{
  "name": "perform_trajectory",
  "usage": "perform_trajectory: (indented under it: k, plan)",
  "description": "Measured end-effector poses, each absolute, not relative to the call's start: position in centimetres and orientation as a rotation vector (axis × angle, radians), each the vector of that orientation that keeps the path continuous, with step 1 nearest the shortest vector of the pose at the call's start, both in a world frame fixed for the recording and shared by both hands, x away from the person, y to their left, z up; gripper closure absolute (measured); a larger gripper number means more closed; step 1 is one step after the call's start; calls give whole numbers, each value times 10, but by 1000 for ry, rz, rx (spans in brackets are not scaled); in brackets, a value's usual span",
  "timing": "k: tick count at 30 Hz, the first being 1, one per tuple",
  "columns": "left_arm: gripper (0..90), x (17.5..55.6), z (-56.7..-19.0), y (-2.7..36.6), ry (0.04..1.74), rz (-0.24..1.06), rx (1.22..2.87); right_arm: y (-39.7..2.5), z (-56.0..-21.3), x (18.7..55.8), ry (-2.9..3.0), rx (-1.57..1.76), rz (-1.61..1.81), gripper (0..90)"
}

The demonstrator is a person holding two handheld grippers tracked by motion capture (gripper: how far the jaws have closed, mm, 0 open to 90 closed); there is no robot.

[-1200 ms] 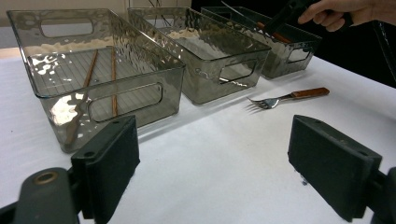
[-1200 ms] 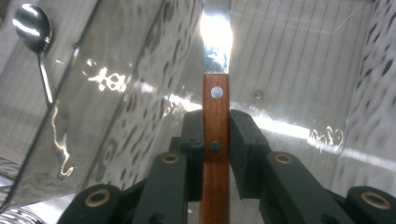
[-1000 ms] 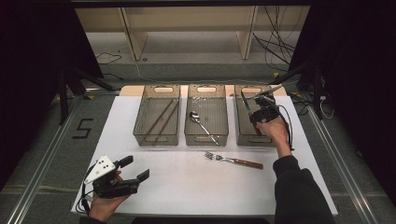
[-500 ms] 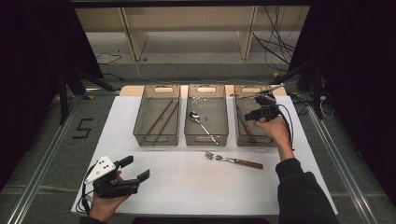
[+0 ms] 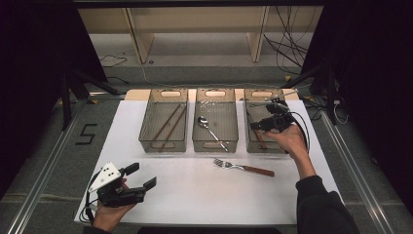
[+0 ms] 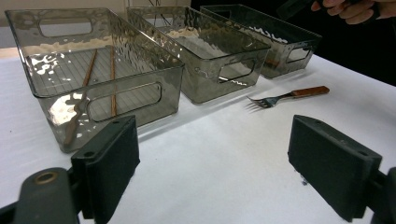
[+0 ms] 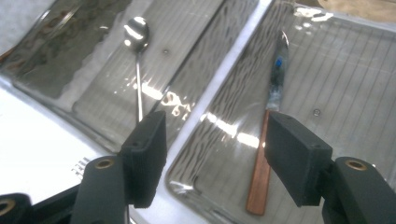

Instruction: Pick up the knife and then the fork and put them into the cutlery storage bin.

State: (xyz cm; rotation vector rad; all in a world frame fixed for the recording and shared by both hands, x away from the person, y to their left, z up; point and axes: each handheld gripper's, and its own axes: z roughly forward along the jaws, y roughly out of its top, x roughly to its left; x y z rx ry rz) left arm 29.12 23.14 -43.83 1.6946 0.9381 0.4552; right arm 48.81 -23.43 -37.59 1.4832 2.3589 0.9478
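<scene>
Wooden-handled knife (image 7: 268, 140) lies flat in the right bin (image 7: 355, 84), clear from my right hand-held gripper (image 7: 215, 154), jaws apart above it. High view hides it behind my right hand (image 5: 287, 139). Left hand-held gripper (image 6: 212, 172), jaws apart, faces the fork (image 6: 287, 95) on the worktop (image 6: 224, 154).

Three bins stood side by side at the back of the counter (image 5: 292, 195): chopsticks (image 5: 167, 123) lay in the left bin (image 5: 163, 122), a spoon (image 5: 210, 130) in the middle bin (image 5: 215, 121), and a knife (image 7: 268, 135) in the right bin (image 5: 253, 119). A fork (image 5: 243, 167) lay on the counter just before the middle and right bins.
</scene>
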Motion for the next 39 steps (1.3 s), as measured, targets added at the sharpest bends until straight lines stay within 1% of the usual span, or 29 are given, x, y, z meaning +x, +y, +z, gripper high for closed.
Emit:
perform_trajectory:
  k: [10,18,32,39]
  plan:
    - [160,291,-439,231,938,455,1695,-231,-374,466,2350,1419,1022,367]
    - [160,291,-438,232,937,455,1694,-228,-370,451,2343,1362,1093,329]
    - [160,291,-439,232,936,457,1695,-223,-379,426,2383,1259,1165,324]
    - [160,291,-438,231,932,457,1698,-219,-387,420,2420,1222,1137,319]
